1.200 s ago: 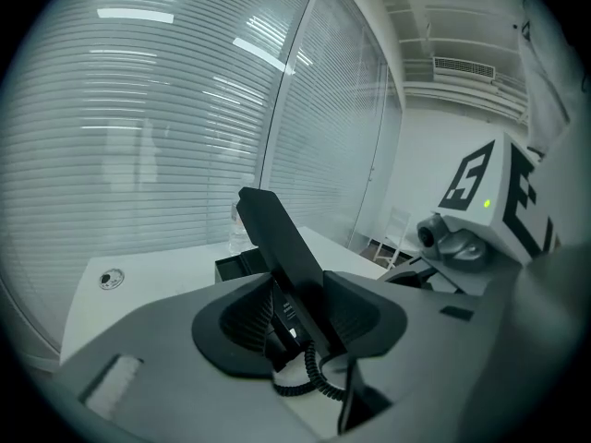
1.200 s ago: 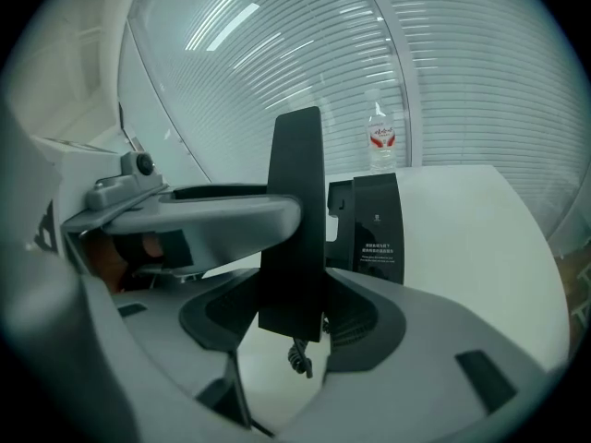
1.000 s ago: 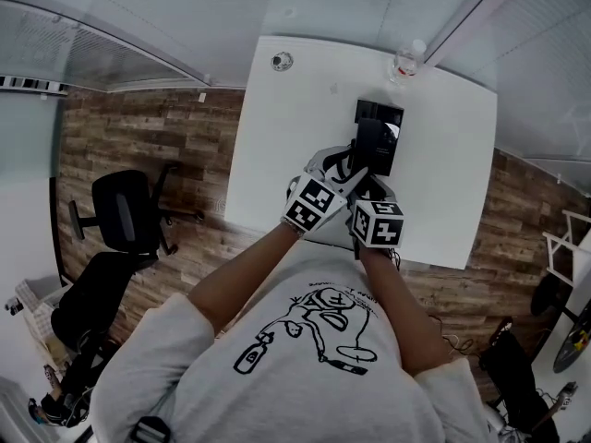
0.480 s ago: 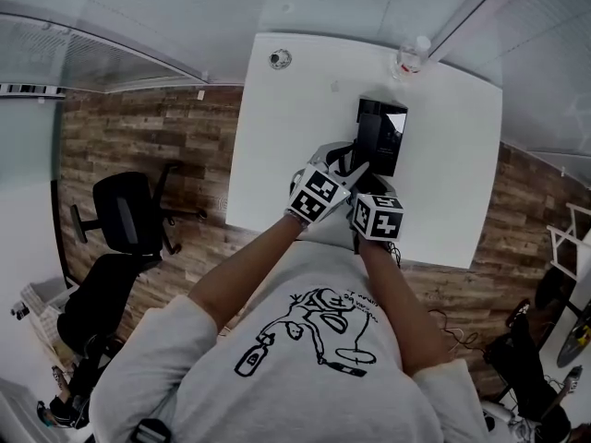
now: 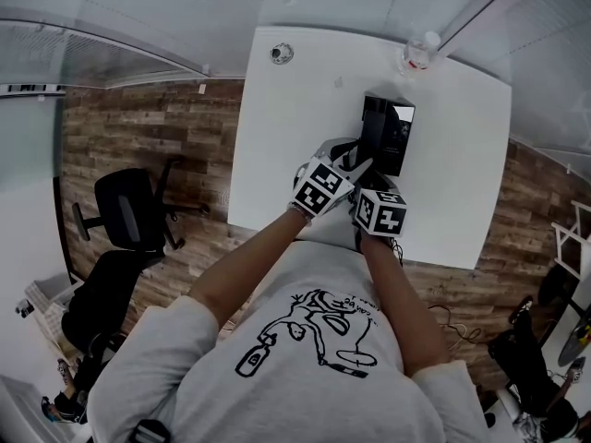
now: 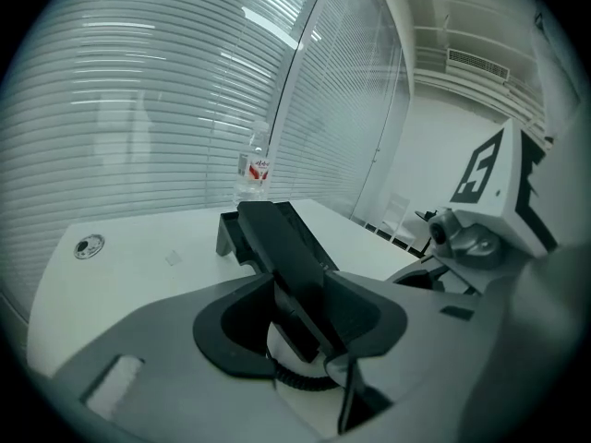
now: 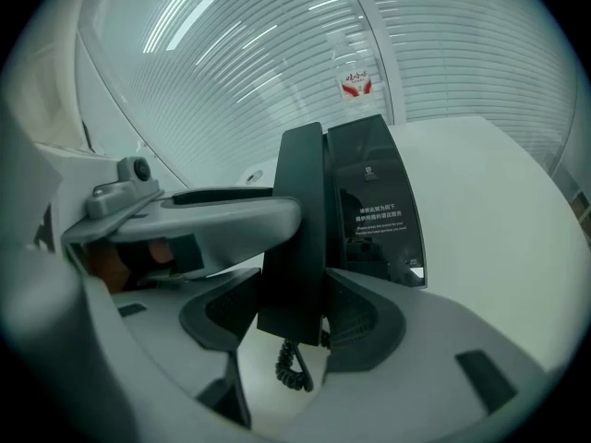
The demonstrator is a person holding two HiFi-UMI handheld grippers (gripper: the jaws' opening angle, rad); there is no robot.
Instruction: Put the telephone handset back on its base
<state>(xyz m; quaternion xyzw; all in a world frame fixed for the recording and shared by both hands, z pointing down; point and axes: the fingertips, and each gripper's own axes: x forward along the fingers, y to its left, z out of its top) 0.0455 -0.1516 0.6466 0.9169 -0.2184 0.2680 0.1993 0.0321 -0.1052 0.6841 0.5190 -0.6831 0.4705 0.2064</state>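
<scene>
The black telephone handset (image 7: pixel 300 229) hangs upright between both grippers, its coiled cord (image 7: pixel 294 363) dangling below. My right gripper (image 7: pixel 294 312) is shut on its lower end. My left gripper (image 6: pixel 300 317) is shut on it from the other side, and the handset (image 6: pixel 286 257) slants away over the jaws. The black base (image 7: pixel 374 201) with its glossy screen stands just behind and right of the handset. In the head view the handset (image 5: pixel 367 148) sits along the left edge of the base (image 5: pixel 392 137) on the white table (image 5: pixel 286 137).
A clear water bottle (image 5: pixel 417 52) stands at the table's far edge behind the base. A round cable grommet (image 5: pixel 277 54) is at the far left corner. Black office chairs (image 5: pixel 129 215) stand on the wood floor left of the table.
Both grippers have sunk a little with the handset, bringing it lower beside the base. The grip on the handset looks the same.
</scene>
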